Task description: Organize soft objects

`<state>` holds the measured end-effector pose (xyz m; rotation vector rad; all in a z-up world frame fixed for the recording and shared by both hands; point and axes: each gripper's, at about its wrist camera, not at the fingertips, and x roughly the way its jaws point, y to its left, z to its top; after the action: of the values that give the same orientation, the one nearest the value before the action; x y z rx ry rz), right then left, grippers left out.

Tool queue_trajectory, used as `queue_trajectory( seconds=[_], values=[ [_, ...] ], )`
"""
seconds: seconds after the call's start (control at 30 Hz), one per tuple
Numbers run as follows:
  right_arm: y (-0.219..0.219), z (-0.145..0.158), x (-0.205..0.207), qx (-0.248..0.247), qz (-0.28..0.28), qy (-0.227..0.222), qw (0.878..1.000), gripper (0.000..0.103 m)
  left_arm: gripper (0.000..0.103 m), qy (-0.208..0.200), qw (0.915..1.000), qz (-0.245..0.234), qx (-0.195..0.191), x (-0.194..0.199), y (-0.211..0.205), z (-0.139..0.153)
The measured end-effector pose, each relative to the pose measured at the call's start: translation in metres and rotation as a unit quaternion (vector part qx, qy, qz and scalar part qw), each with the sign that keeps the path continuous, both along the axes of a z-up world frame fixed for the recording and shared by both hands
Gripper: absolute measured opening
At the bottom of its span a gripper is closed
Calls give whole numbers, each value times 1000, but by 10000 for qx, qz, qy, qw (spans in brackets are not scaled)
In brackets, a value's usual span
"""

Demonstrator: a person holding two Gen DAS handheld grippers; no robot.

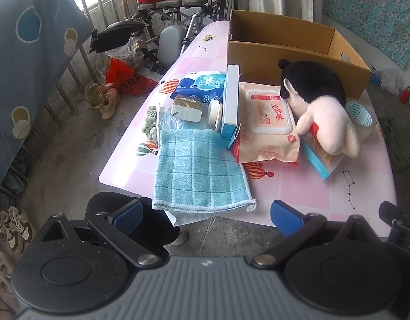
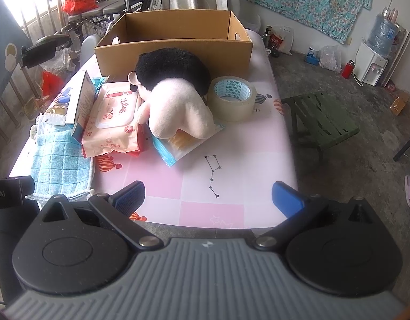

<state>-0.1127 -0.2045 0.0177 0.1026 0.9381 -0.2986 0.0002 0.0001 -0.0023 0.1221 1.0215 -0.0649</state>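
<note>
Both claws spread apart and empty, left claw (image 1: pixel 206 214), right claw (image 2: pixel 207 198), one plush doll (image 2: pixel 175 101) on the pink tabletop (image 2: pixel 231 160), one blue towel (image 1: pixel 198 170), one cardboard box (image 2: pixel 175 37), green stool (image 2: pixel 322 122) seen only in right view.

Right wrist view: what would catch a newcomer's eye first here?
The plush doll, black-haired and cream-bodied, lies mid-table on a blue-edged packet, its head towards the open cardboard box at the far end. Right of the doll stands a roll of clear tape; to its left lie a wet-wipes pack and a blue checked cloth overhanging the near edge.
</note>
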Motion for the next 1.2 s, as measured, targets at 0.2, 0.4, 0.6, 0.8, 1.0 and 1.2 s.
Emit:
queue_trajectory(
  seconds=[0.2, 0.4, 0.6, 0.8, 1.0, 1.2],
  values=[
    [0, 0, 0, -1, 3, -5, 10000, 102, 102, 11, 10000, 7, -5, -1, 1, 1],
    [0, 0, 0, -1, 1, -2, 10000, 102, 102, 17, 10000, 7, -8, -2, 2, 1],
    [0, 0, 0, -4, 1, 1, 10000, 102, 102, 23, 10000, 10, -4, -2, 2, 0],
    [0, 0, 0, -3, 3, 2, 10000, 102, 102, 28, 10000, 8, -6, -2, 2, 0],
    [0, 0, 0, -11, 0, -8, 10000, 102, 102, 39, 10000, 11, 1, -2, 2, 0],
    [-1, 0, 0, -8, -4, -5, 10000, 102, 102, 50, 10000, 17, 10, -2, 4, -2]
  ],
)
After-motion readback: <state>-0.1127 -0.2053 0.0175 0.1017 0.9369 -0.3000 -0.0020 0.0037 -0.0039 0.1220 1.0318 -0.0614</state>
